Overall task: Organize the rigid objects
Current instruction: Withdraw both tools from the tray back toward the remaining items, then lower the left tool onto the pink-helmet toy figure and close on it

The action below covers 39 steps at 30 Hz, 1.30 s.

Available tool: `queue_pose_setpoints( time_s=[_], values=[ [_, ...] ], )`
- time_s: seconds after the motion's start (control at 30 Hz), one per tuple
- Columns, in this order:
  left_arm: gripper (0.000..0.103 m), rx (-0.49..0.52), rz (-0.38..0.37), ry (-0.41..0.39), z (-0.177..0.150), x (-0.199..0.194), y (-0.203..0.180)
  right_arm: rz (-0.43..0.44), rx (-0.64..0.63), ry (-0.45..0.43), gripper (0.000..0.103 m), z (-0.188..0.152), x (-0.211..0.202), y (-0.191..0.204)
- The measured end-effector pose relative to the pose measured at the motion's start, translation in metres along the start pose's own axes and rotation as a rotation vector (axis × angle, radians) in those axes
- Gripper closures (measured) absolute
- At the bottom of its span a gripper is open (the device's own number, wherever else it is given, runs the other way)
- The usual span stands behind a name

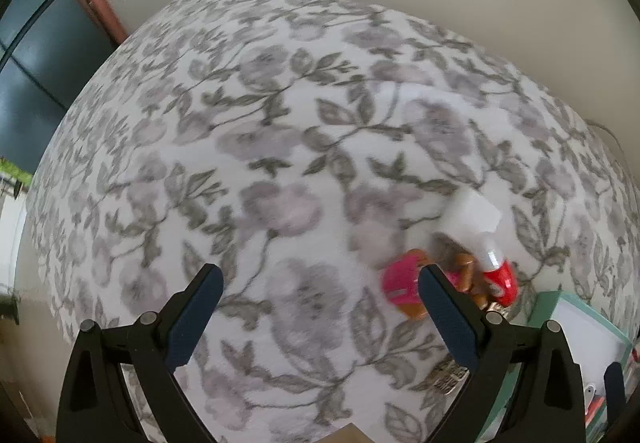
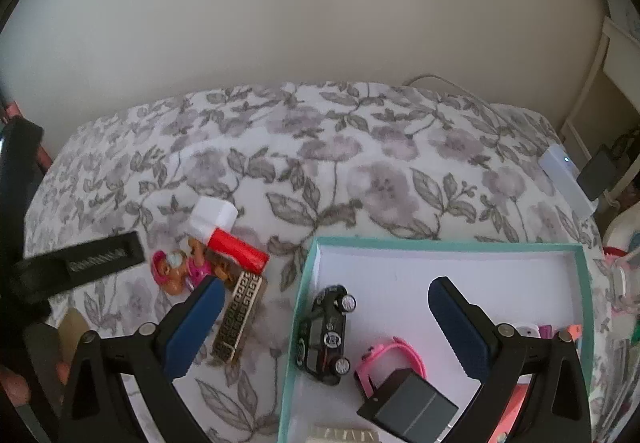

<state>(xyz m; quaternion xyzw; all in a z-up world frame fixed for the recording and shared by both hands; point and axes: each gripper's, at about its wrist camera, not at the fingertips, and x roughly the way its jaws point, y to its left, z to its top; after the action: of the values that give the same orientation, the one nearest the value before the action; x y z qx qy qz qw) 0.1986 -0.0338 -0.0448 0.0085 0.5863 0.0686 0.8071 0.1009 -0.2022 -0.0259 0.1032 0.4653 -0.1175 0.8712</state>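
Looking down at a soft floral bedspread (image 2: 360, 179), grey leaves and pale pink blooms on white, w/ a shallow teal-walled box (image 2: 304, 283) sitting on it, smooth white floor inside. In the box: a glossy black toy car (image 2: 324, 335) tipped on its side w/ chrome wheels showing, a pink rubbery watch strap (image 2: 400, 353) curled next to it, and a flat dark rectangular block (image 2: 408, 407) touching the strap.

Left of the box, on the fabric, you've got the loose pile: a white-and-red plastic piece (image 2: 224, 233), boxy white end and rounded red end, a small pink/orange figurine (image 2: 176, 271) just beside it, and a long gold-and-black bar w/ a Greek-key pattern (image 2: 240, 319) lying near the box wall.

Your right gripper (image 2: 324, 303) hangs over the box's left edge, jaws spread wide, nothing between the ribbed blue pads (image 2: 192, 327). Your left gripper (image 1: 320, 283) is also wide apart and empty, hovering over bare bedspread w/ the figurine (image 1: 400, 289) and the red-white piece (image 1: 492, 263) by its right finger. From the right cam the left tool shows as a blurry black bar, tilted, next to the pile.
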Motion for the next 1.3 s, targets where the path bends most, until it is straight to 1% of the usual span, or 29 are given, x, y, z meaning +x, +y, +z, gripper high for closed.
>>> queue_pose_setpoints(
  time_s=[0.27, 0.4, 0.5, 0.57, 0.63, 0.8, 0.97, 1.17, 1.3],
  values=[
    [0.005, 0.037, -0.007, 0.001, 0.004, 0.01, -0.015, 0.002, 0.025, -0.003, 0.0, 0.008, 0.01, -0.007],
    [0.005, 0.044, -0.046, 0.016, 0.004, 0.02, -0.016, 0.015, 0.048, 0.0, 0.0, 0.011, 0.016, -0.01],
    [0.005, 0.056, -0.051, 0.028, 0.003, 0.029, -0.02, 0.013, 0.055, 0.008, 0.0, 0.011, 0.02, -0.012],
    [0.005, 0.056, -0.073, 0.042, 0.001, 0.034, -0.023, 0.011, 0.055, 0.018, 0.0, 0.009, 0.023, -0.012],
    [0.005, 0.06, -0.095, 0.039, 0.0, 0.037, -0.026, 0.009, 0.052, 0.023, 0.0, 0.008, 0.024, -0.012],
    [0.005, 0.072, -0.114, 0.033, -0.001, 0.037, -0.03, 0.002, 0.063, 0.022, 0.0, 0.007, 0.023, -0.016],
    [0.005, 0.081, -0.152, 0.06, 0.001, 0.034, -0.026, 0.0, 0.077, 0.029, 0.0, 0.007, 0.024, -0.021],
    [0.005, 0.093, -0.17, 0.024, 0.008, 0.02, -0.021, 0.003, 0.088, 0.028, 0.0, 0.008, 0.023, -0.023],
    [0.005, 0.113, -0.191, 0.031, 0.005, 0.02, -0.029, -0.001, 0.086, 0.03, 0.0, 0.007, 0.023, -0.022]
  ],
)
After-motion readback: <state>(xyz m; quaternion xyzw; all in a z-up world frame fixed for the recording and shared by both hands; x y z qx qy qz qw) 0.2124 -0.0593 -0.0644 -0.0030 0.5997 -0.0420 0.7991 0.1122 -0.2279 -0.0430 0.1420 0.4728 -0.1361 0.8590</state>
